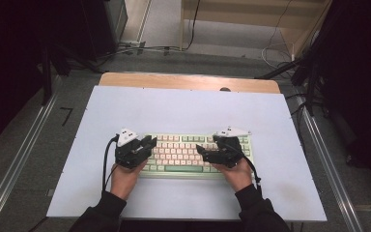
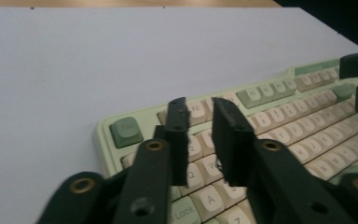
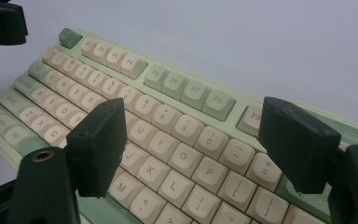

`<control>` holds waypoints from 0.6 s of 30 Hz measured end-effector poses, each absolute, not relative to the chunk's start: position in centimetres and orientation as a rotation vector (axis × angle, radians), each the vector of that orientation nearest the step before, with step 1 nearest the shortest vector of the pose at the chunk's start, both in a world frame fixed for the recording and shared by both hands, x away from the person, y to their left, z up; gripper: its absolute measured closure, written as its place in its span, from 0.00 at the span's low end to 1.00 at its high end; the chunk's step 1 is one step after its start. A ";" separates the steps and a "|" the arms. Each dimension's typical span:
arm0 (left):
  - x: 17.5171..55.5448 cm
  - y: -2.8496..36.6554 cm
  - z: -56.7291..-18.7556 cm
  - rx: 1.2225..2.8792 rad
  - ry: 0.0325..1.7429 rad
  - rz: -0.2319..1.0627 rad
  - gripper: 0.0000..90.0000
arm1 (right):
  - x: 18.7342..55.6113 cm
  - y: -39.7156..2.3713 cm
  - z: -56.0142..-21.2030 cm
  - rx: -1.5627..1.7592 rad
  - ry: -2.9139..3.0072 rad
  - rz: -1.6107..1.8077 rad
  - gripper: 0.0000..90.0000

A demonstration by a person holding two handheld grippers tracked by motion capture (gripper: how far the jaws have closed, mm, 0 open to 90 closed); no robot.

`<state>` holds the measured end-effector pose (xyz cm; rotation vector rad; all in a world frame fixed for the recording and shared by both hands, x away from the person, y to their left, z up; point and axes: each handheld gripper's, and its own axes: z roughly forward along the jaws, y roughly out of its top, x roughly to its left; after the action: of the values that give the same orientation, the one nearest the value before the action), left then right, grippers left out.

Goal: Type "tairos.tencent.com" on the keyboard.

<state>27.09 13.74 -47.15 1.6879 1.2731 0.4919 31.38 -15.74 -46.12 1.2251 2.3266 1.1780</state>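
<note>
Looks like a lab or test room to me: bare grey floor (image 1: pixel 38 130) with metal rails (image 1: pixel 21 159) along both sides of the desk (image 1: pixel 183 108), loose cables (image 1: pixel 275 50) trailing around, dark stands (image 1: pixel 314 72), and plain wooden furniture (image 1: pixel 251 14) behind.

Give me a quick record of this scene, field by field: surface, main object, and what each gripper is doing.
surface: pale sheet covering a wooden table
main object: green and cream keyboard, flat on the sheet
left gripper: over the keyboard's left end, jaws a narrow gap apart, empty
right gripper: over the right half, jaws wide apart, empty
hands: one behind each gripper, dark sleeves
</note>
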 end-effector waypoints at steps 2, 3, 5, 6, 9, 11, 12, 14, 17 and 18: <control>27.3 13.2 -47.3 1.708 1.260 0.481 0.95 | 31.4 -15.7 -46.2 1.224 2.332 1.177 0.24; 27.3 13.2 -47.3 1.708 1.260 0.481 0.99 | 31.4 -15.7 -46.2 1.220 2.335 1.173 0.24; 27.4 12.6 -47.3 1.729 1.247 0.470 1.00 | 31.4 -15.7 -46.2 1.221 2.334 1.166 0.24; 27.5 12.3 -47.4 1.735 1.236 0.463 1.00 | 31.4 -15.7 -46.2 1.224 2.333 1.168 0.24; 27.8 11.0 -47.5 1.758 1.211 0.437 1.00 | 31.5 -15.8 -46.2 1.223 2.330 1.171 0.24; 27.9 10.6 -47.5 1.768 1.207 0.430 1.00 | 31.5 -15.8 -46.2 1.226 2.330 1.171 0.24; 27.9 10.4 -47.5 1.778 1.203 0.427 1.00 | 31.5 -15.8 -46.2 1.225 2.329 1.169 0.24; 28.0 9.8 -47.7 1.794 1.198 0.418 1.00 | 31.5 -15.8 -46.3 1.226 2.330 1.169 0.24; 28.1 9.2 -47.9 1.821 1.195 0.411 1.00 | 31.5 -15.8 -46.3 1.226 2.330 1.169 0.24; 28.2 9.1 -48.0 1.830 1.198 0.412 1.00 | 31.5 -15.8 -46.3 1.226 2.330 1.169 0.24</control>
<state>28.18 9.12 -48.03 1.8298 1.1979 0.4116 31.45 -15.78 -46.25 1.2259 2.3300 1.1690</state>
